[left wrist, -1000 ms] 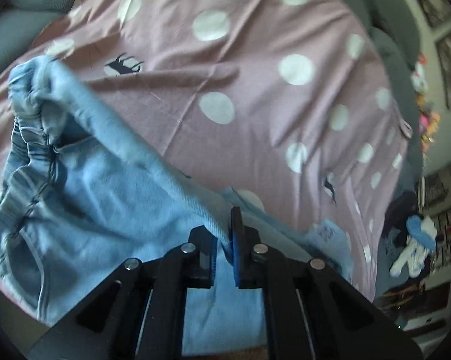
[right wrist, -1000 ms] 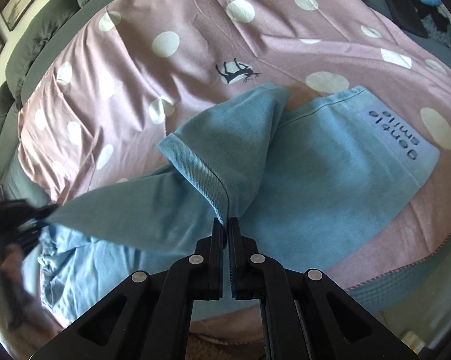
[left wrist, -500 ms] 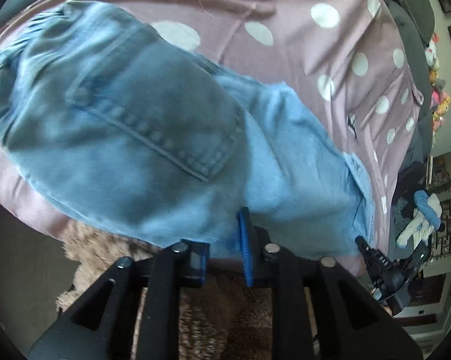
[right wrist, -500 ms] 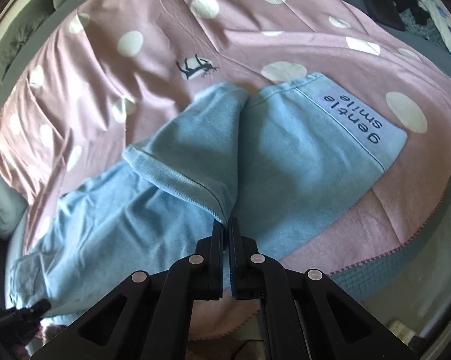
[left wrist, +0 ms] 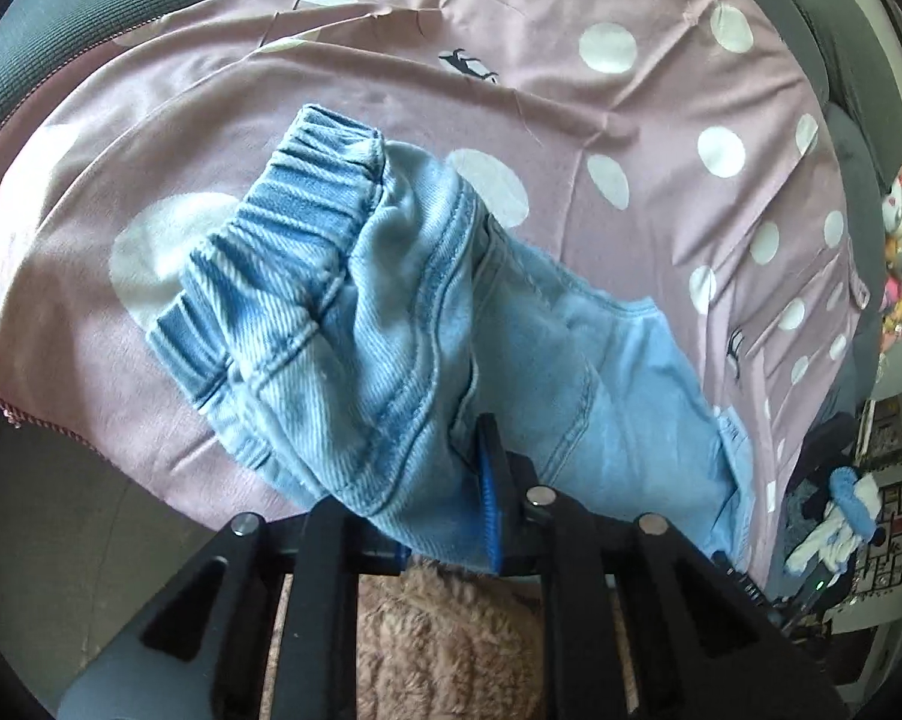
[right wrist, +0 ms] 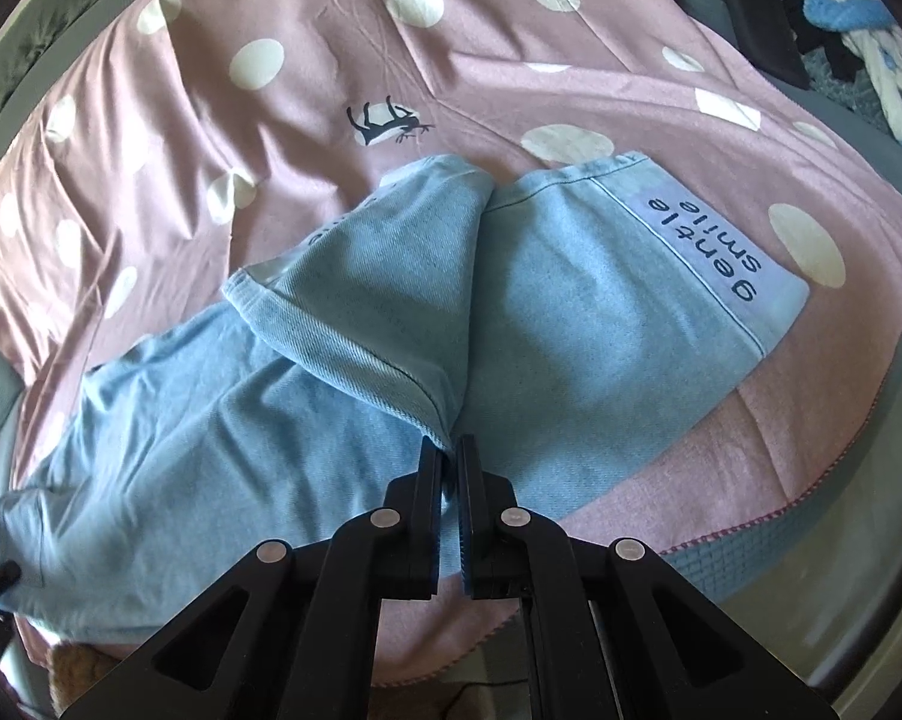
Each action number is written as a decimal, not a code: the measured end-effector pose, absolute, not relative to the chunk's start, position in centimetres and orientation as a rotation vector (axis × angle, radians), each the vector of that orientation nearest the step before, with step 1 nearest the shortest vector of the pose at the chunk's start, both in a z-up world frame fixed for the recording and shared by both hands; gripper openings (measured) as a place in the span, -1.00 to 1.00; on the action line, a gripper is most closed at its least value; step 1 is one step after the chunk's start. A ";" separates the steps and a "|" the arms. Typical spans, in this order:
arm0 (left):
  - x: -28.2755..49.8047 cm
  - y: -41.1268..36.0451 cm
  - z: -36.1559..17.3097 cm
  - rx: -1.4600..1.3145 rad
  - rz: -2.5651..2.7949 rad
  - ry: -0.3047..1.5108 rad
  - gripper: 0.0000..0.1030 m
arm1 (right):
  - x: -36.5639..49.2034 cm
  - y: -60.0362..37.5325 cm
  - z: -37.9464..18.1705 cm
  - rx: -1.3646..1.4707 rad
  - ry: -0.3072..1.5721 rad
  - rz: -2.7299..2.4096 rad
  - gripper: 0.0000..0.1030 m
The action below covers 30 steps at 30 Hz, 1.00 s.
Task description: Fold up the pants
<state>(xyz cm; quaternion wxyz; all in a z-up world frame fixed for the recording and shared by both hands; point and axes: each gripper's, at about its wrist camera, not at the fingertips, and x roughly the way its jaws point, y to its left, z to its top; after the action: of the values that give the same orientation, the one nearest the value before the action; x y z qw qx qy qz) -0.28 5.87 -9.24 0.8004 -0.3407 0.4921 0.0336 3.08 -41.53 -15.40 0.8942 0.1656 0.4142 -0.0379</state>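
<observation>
While waistband (left wrist: 295,228) shows left, right claw (right wrist: 449,462) pinches hem (right wrist: 355,354).

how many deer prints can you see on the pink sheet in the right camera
1: a single dark deer print on the pink sheet, just beyond the pants. Others may be hidden under them.

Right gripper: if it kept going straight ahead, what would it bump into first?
The right gripper is already pinching a leg cuff of the pants. Straight on, it would probably push into that same denim, lying on the spotted sheet.
</observation>
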 end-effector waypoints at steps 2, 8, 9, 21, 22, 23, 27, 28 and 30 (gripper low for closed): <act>-0.6 5.9 -10.0 -0.732 0.077 1.083 -0.65 | 3.2 -41.5 -15.4 0.338 0.862 -0.083 -0.92; -0.3 5.6 -11.7 -0.705 0.110 1.121 -0.61 | 4.0 -40.9 -14.9 0.258 0.885 -0.131 -0.92; -0.2 5.4 -11.7 -0.696 0.116 1.122 -0.61 | 4.4 -40.5 -14.7 0.230 0.889 -0.140 -0.86; -0.2 5.1 -11.9 -0.660 0.117 1.106 -0.60 | 9.9 -35.2 -11.6 -0.112 0.791 -0.227 -0.14; -0.1 5.1 -11.9 -0.662 0.116 1.105 -0.60 | 10.5 -35.2 -11.3 -0.115 0.773 -0.234 -0.14; -0.2 5.2 -11.9 -0.665 0.115 1.106 -0.60 | 10.8 -35.2 -11.1 -0.108 0.762 -0.234 -0.14; -0.3 5.4 -12.0 -0.677 0.109 1.110 -0.60 | 11.9 -36.7 -9.9 -0.030 0.732 -0.182 -0.91; -0.2 5.4 -12.0 -0.676 0.107 1.111 -0.60 | 11.8 -37.3 -9.4 -0.005 0.719 -0.183 -0.91; -0.2 5.5 -12.0 -0.679 0.109 1.111 -0.59 | 11.3 -39.0 -8.4 0.045 0.672 -0.207 -0.91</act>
<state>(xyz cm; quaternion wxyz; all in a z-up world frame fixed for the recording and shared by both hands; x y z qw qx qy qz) -0.23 5.45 -11.95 0.7941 -0.3157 0.5169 0.0507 11.35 -38.95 -8.40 0.9386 0.0219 0.3290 -0.1012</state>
